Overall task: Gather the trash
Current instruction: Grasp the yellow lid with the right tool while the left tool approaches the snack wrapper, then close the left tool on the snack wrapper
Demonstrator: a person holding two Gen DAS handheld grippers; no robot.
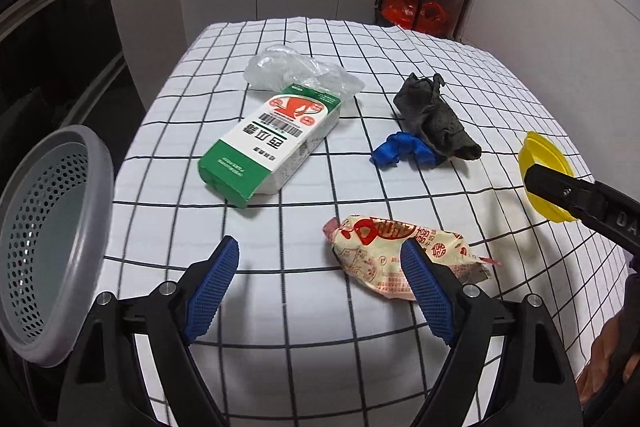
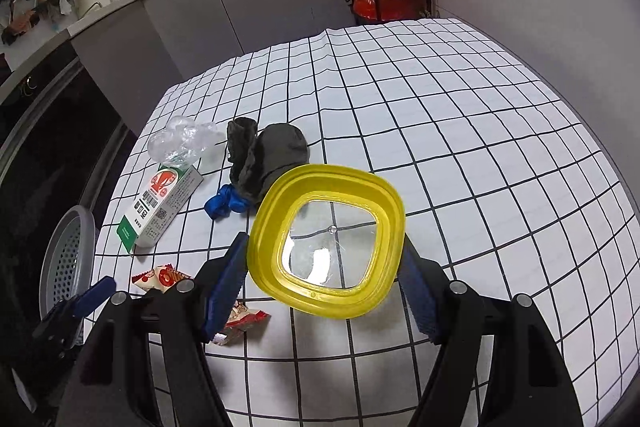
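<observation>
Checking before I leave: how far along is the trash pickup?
Barely begun. The right gripper holds a yellow lid; the left gripper is open. The gray bin looks empty. The carton, snack wrapper, plastic bag and rags remain on the table.

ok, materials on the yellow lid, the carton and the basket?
Yellow lid: glossy rigid plastic rim, clear centre showing the grid through it. Carton: printed paperboard, creased edges, matte. Basket: grey moulded plastic, probably, with perforated walls.

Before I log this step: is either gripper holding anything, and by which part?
The right gripper holds the yellow lid by its opposite side edges. The left gripper is open and holds nothing.
</observation>
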